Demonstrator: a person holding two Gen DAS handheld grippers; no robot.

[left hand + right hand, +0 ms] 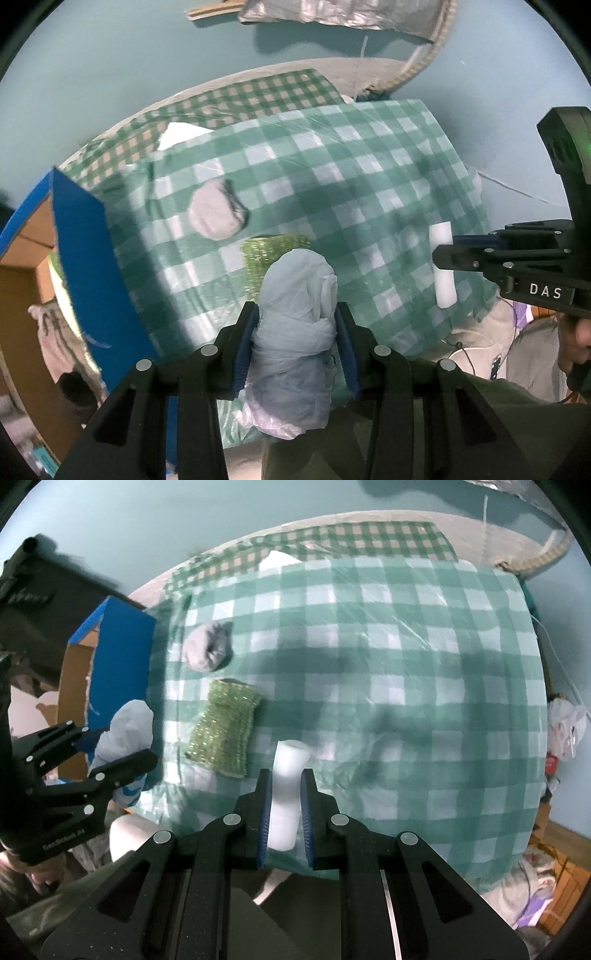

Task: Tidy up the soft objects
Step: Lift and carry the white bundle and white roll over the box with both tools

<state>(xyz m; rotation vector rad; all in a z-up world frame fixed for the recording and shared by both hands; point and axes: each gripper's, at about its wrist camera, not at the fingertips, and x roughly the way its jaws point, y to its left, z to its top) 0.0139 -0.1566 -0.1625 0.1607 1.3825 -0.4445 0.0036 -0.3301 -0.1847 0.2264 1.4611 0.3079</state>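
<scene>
White foam roll (286,797) clamped upright in right gripper (286,805) jaws, above checked surface (406,701). Left gripper (295,332) jaws grip knotted plastic bag (295,332), long axis along fingers. Blue box (92,277) lies left, nearer left hand. Sponge (221,727), sock (208,648) remain on surface.

A green-and-white checked tablecloth (406,657) under clear plastic covers the counter, with a smaller-checked cloth (369,535) showing at its far edge. A blue-sided cardboard box (88,266) stands open just beside the counter's left edge. Beyond, the wall (110,55) is pale blue, and a silvery sheet (332,14) hangs near its top.
</scene>
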